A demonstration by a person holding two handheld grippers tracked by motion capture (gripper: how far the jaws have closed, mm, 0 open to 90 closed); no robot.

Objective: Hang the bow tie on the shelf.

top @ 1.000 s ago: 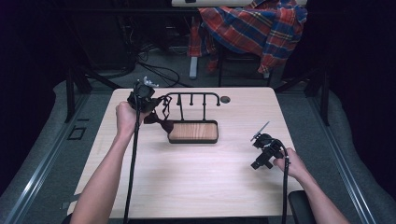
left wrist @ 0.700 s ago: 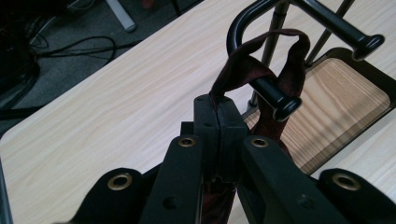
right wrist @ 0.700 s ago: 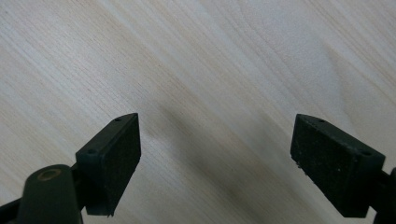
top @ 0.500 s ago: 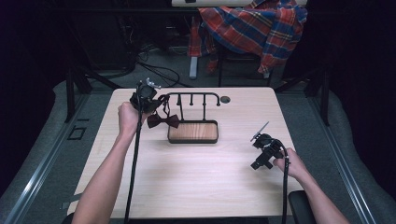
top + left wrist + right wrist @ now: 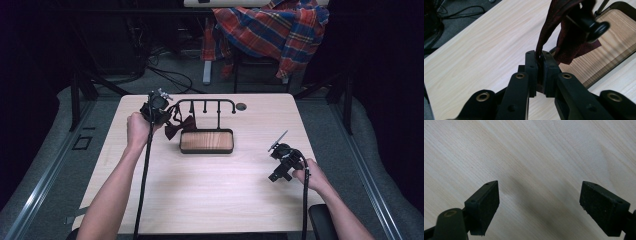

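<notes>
From above, the pale wood-grain desk carries a black metal rack with a row of short pegs on a top bar and a wooden base tray, standing toward the far side. The left gripper is held up at the rack's left end, and a dark maroon fabric bow tie hangs there between the gripper and the tray's left edge; how it is attached to the bar is too small to make out from here. The right gripper rests low near the desk's right side, well apart from the rack. Behind the desk a red and blue plaid cloth is draped over something whose shape is hidden, and black cables trail on the grey floor. In the left gripper view, the left gripper has its jaws nearly together, pinching a strip of the bow tie; they have just been easing apart slightly, with the fabric between them. A black round-ended peg crosses in front of the cloth, blurred, and the tie's top is cut off by the frame. In the right gripper view, the right gripper stands wide apart over bare desk, holding nothing.
</notes>
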